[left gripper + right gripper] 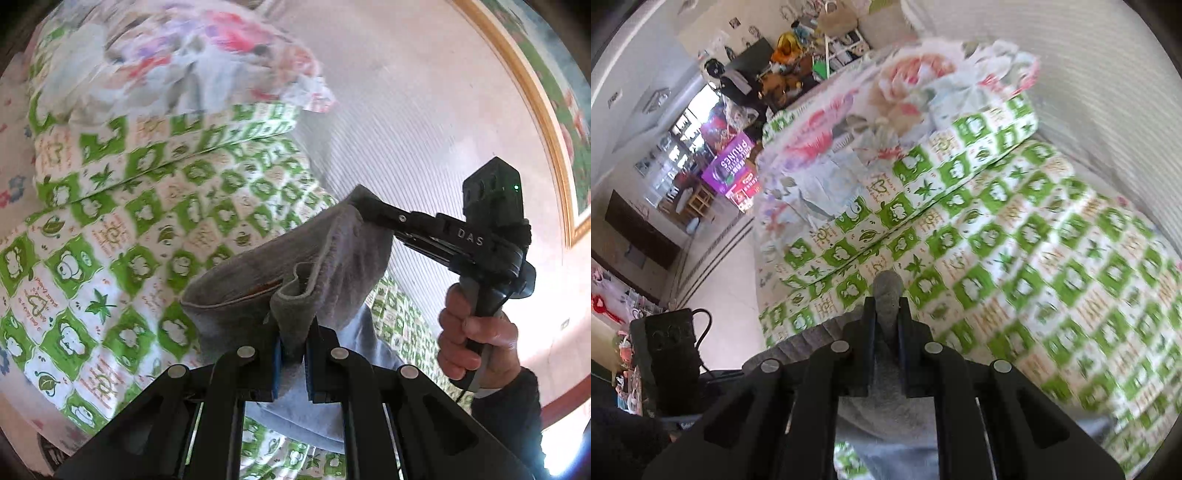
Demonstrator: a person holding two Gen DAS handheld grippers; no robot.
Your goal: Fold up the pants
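The grey pants (295, 258) hang lifted above the bed, stretched between both grippers. My left gripper (293, 350) is shut on a bunched edge of the pants. My right gripper (369, 214) shows in the left wrist view at the right, shut on the far edge of the same waist-like hem. In the right wrist view my right gripper (886, 325) pinches a fold of grey pants (886, 295) that sticks up between the jaws. The left gripper's body (670, 354) shows at lower left there.
A bed with a green-and-white patterned sheet (1034, 258) lies below. A pillow in the same pattern (960, 162) and a floral blanket (894, 103) sit at its far end. A ribbed white wall (406, 110) runs alongside. Cluttered room and floor (720, 258) lie to the left.
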